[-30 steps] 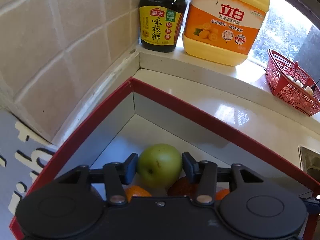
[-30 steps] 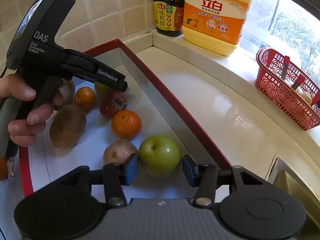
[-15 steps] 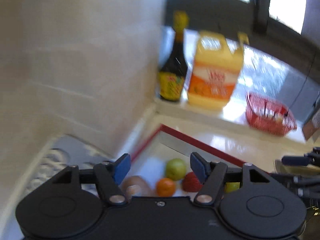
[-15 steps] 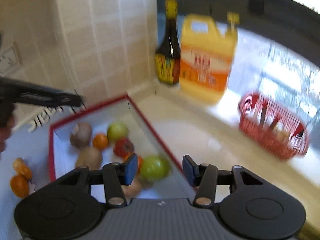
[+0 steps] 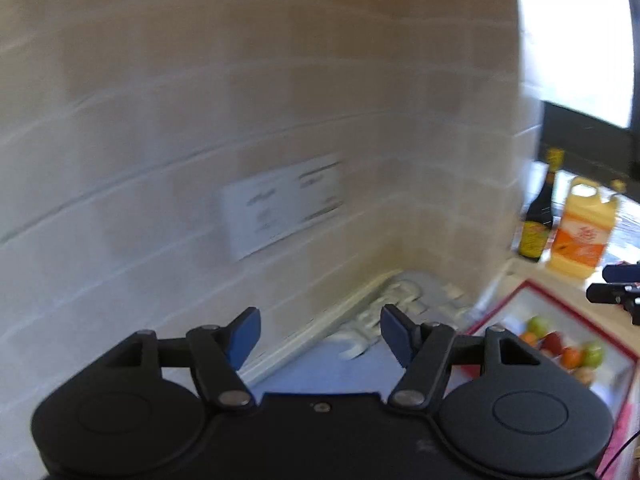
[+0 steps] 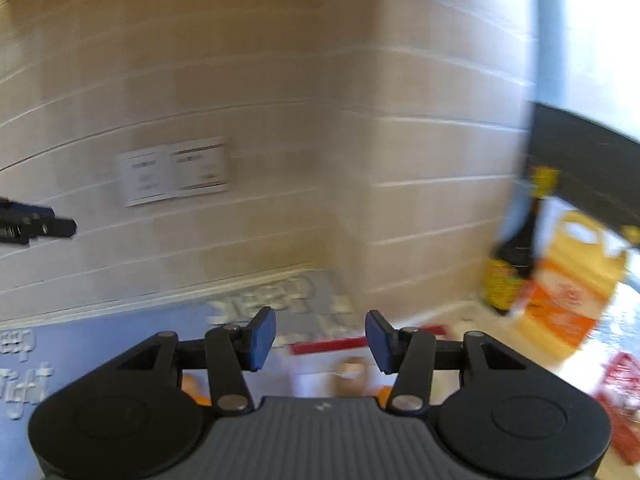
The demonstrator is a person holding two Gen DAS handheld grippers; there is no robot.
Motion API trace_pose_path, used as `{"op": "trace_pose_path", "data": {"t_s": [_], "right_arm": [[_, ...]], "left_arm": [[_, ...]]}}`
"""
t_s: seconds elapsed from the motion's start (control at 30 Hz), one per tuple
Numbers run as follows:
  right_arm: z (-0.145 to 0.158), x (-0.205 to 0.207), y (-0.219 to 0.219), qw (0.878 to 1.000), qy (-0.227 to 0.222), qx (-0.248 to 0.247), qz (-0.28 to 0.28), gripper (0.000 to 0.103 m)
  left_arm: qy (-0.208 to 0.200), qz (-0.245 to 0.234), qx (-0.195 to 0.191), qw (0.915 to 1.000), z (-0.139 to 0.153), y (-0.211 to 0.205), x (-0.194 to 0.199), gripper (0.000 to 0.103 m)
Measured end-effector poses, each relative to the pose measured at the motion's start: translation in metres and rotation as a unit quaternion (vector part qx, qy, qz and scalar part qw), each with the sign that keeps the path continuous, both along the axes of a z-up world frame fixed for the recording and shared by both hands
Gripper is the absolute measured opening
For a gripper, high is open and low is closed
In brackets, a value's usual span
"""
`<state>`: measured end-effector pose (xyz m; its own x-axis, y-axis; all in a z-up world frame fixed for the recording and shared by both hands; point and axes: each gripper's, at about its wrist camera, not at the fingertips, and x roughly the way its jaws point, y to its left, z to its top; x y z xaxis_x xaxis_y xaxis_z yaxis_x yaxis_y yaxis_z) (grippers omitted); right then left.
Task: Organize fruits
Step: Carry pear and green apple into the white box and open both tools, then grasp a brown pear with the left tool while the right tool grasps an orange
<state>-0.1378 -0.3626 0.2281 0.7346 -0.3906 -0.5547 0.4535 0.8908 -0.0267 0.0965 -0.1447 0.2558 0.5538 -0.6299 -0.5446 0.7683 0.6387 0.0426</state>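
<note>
I have both views smeared with blur, which is my first worry: I cannot place anything precisely. My left gripper [image 5: 320, 334] has its pads standing well apart with nothing between them, only the blue-grey mat [image 5: 320, 368] and the tiled wall [image 5: 240, 100] beyond. My right gripper [image 6: 320, 340] also has its pads apart, a narrower gap, and holds nothing. The fruits [image 5: 560, 344] sit in the red-rimmed tray [image 5: 552, 298] at the far right of the left view: two green ones, some orange ones and a red one, lying close together. In the right view I make out only blurred orange and tan shapes just under the gripper body, and I cannot tell which lie inside the tray. If I go back in like this, I judge I could knock a round fruit and send it rolling over the tabletop, or close on two at once because they crowd each other. The other gripper's tip shows at the edge of each view, so the two could clash over the tray. The dark bottle [image 5: 538, 220] and orange jug [image 5: 580, 236] stand near the tray corner and a wide swing could tip them.
</note>
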Motion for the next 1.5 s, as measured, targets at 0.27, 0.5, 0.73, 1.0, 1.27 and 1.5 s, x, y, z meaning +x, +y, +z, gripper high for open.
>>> {"op": "trace_pose_path", "data": {"t_s": [0.27, 0.5, 0.73, 1.0, 1.27, 1.5], "right_arm": [[-0.072, 0.07, 0.056, 0.992, 0.053, 0.046, 0.103, 0.059], [-0.147, 0.09, 0.08, 0.979, 0.14, 0.095, 0.113, 0.063], [-0.174, 0.096, 0.071, 0.975, 0.153, 0.13, 0.098, 0.068], [-0.179, 0.098, 0.071, 0.973, 0.143, 0.149, 0.1, 0.066], [-0.188, 0.101, 0.06, 0.97, 0.138, 0.182, 0.088, 0.057], [-0.184, 0.093, 0.053, 0.966, 0.126, 0.21, 0.082, 0.056]], "left_arm": [[0.127, 0.062, 0.013, 0.9899, -0.096, 0.005, 0.027, 0.078], [0.222, 0.041, 0.001, 0.9741, -0.167, -0.027, 0.034, 0.078], [0.272, 0.001, 0.026, 0.9618, -0.204, -0.077, 0.037, 0.078], [0.309, -0.04, 0.025, 0.9497, -0.212, -0.097, 0.037, 0.072], [0.316, -0.043, 0.021, 0.9475, -0.217, -0.1, 0.034, 0.049], [0.306, -0.046, 0.012, 0.9508, -0.208, -0.097, 0.029, 0.048]]}}
